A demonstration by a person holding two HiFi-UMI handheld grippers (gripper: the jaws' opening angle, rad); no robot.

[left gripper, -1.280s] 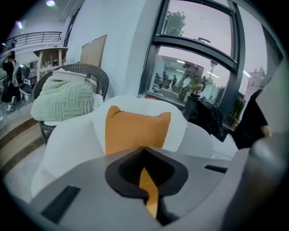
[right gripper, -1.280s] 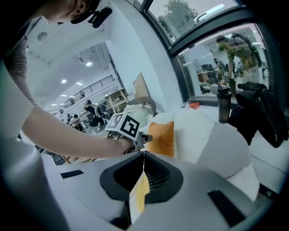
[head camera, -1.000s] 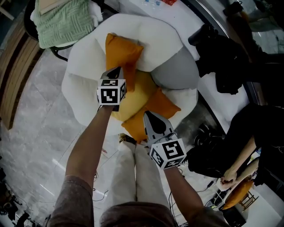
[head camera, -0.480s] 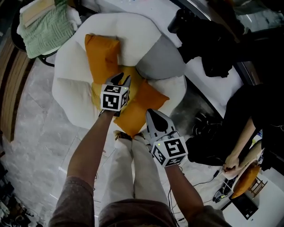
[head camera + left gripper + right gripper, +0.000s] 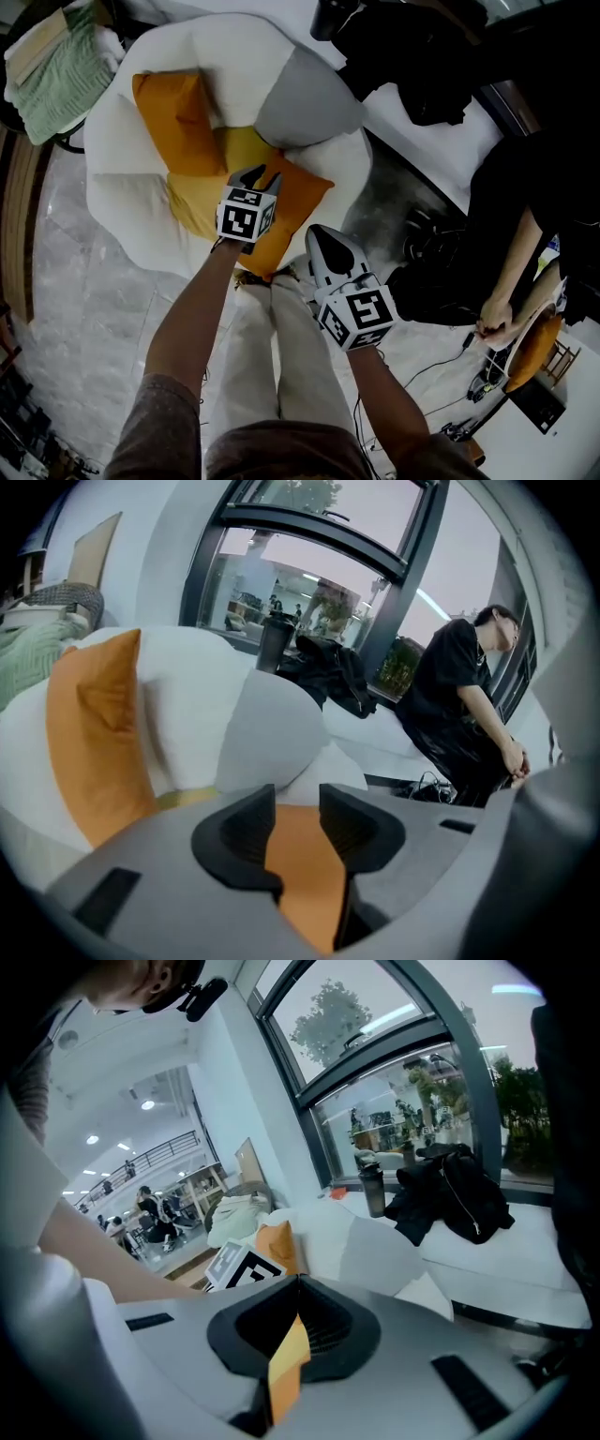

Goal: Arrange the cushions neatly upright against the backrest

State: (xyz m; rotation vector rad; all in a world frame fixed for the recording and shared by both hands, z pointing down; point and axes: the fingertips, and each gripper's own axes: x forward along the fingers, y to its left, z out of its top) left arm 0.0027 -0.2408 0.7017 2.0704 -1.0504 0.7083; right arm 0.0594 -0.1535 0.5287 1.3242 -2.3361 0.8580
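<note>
Hovering over the flat orange cushion [image 5: 298,200], the left gripper [image 5: 261,173] has just been opening its jaws and pinches nothing; the right gripper [image 5: 319,234] is closed. Next likely: grip the cushion's edge.

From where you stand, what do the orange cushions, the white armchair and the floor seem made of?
The upright orange cushion and the front orange cushion look like matte woven fabric over soft filling: no sheen, dented faces. The white armchair seems upholstered in matte cloth too, puffy with seams. The floor looks like polished marble or marble-look tile: grey veining, faint glints.
</note>
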